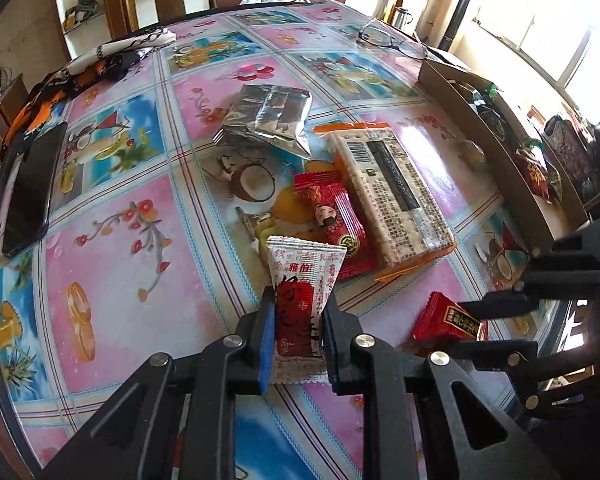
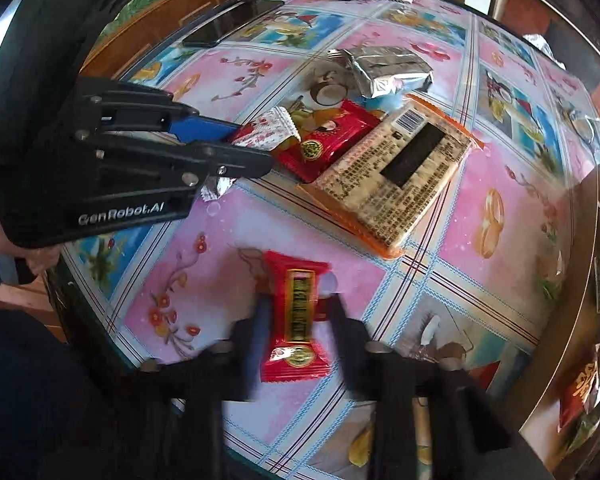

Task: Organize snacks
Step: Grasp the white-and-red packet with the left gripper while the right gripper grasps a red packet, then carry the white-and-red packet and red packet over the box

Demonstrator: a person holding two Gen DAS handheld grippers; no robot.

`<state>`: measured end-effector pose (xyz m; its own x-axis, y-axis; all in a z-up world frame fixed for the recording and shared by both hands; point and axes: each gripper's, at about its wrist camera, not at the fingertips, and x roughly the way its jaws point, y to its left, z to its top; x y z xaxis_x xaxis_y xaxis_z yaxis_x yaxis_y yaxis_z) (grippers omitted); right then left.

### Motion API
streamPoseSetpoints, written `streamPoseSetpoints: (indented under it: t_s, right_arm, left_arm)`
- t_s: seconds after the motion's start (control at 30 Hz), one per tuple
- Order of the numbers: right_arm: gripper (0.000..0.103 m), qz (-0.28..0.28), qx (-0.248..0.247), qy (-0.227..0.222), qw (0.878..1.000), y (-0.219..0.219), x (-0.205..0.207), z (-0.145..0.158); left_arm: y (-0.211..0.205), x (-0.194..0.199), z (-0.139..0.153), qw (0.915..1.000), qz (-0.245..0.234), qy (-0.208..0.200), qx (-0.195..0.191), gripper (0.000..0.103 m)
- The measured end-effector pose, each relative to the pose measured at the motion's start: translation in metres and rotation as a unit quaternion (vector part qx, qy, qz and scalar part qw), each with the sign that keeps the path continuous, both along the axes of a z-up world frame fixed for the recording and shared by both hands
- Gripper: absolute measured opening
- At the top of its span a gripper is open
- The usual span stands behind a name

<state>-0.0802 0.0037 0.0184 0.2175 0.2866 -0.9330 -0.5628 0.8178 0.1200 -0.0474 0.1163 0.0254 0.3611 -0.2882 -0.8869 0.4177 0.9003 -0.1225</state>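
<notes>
Starting wide on the flowered table point(image 1: 140, 240), with the cardboard box point(image 1: 496, 140) along its right side, holding a few wrappers and, by the look of it, the place to carry to. Lying well right of the left gripper point(image 1: 300, 302) and nearer the right gripper point(image 2: 300, 306), so probably the right hand's shorter trip.

Down to the pile mid-table: cracker pack point(image 1: 396, 196) flat, label up, long axis running away from the cameras. Foil pack point(image 1: 268, 120) just beyond. Red figure snack point(image 1: 336, 224) tucked against the cracker pack's left side.

Smaller now: pinching the white sachet point(image 1: 304, 304), left jaws narrow, long axis straight out along the fingers, far end sticking free.

Smaller again: closed narrow around the red packet point(image 2: 296, 320), right fingers one on each long side, packet lengthwise along them, low by the near table edge. Blurred in the right wrist view, so hard to swear to firm pad contact.

Only from the left wrist view: the box's inner wall, and a right finger lying over the red packet. Only from the right wrist view: the left gripper side-on, a crinkled foil end showing below its fingers.
</notes>
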Motion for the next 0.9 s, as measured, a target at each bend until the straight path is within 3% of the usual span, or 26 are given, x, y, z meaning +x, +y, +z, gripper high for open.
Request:
streamPoseSetpoints:
  t_s: [0.43,0.63,0.9]
  right_arm:
    - [0.02,-0.074,0.087,0.014,0.993,-0.031,-0.004,0.011]
    - [0.02,-0.113,0.128,0.003,0.985,-0.055,-0.004,0.023]
    - [0.02,-0.156,0.145,-0.01,0.977,-0.08,-0.01,0.028]
  left_arm:
    - [-0.001,-0.003,0.005,0.9998,0.016,-0.002,-0.008,0.019]
    - [-0.019,-0.006,0.018,0.9998,-0.002,-0.02,-0.003,0.019]
    - [-0.053,-0.011,0.032,0.9977,-0.042,-0.051,0.018,0.02]
